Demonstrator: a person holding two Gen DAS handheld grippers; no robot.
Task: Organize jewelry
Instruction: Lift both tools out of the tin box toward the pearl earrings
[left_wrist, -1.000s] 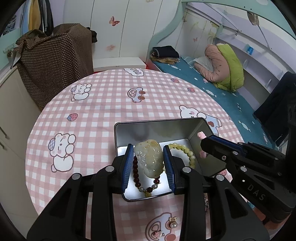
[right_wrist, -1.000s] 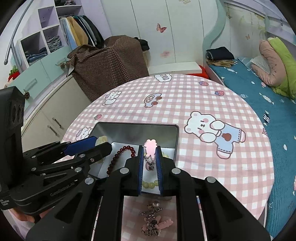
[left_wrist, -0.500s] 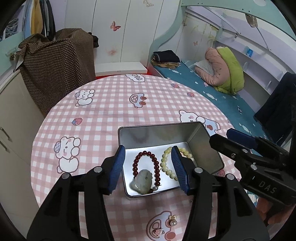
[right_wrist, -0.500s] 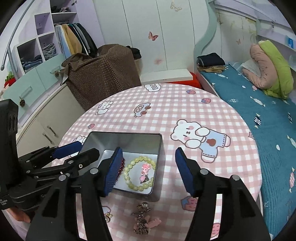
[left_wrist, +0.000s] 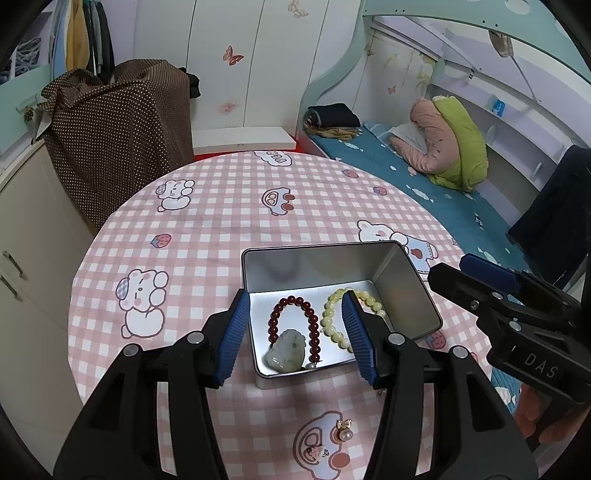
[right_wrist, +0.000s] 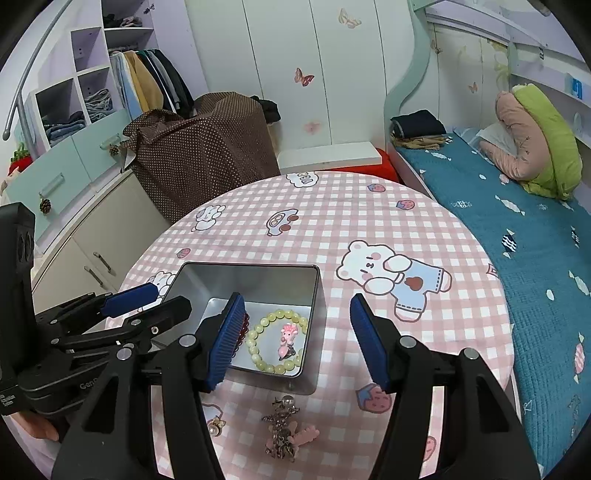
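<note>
An open silver tin (left_wrist: 317, 248) sits on the pink checked table. Inside lie a dark red bead bracelet (left_wrist: 295, 317), a pale jade pendant (left_wrist: 286, 354) on its near end, and a yellow-green bead bracelet (left_wrist: 336, 325). My left gripper (left_wrist: 294, 295) is open just above the tin's near end, holding nothing. In the right wrist view a pink charm (right_wrist: 286, 338) lies inside the yellow-green bracelet (right_wrist: 258, 343) in the tin (right_wrist: 258, 269). My right gripper (right_wrist: 295, 298) hangs open and empty above it. The red bracelet (right_wrist: 243, 325) is mostly hidden there.
Near the table's front edge lie a pearl earring (left_wrist: 345, 430), a small pink piece (left_wrist: 317, 451) and a metal charm cluster (right_wrist: 284, 432). A brown dotted cover (right_wrist: 207, 155) stands behind the table, a bed (right_wrist: 517, 229) is to the right, and cabinets (right_wrist: 92, 240) are on the left.
The left gripper opened and let the jade pendant drop into the tin. The right gripper opened and left the pink charm inside the yellow-green bracelet. Both drew back a little.
</note>
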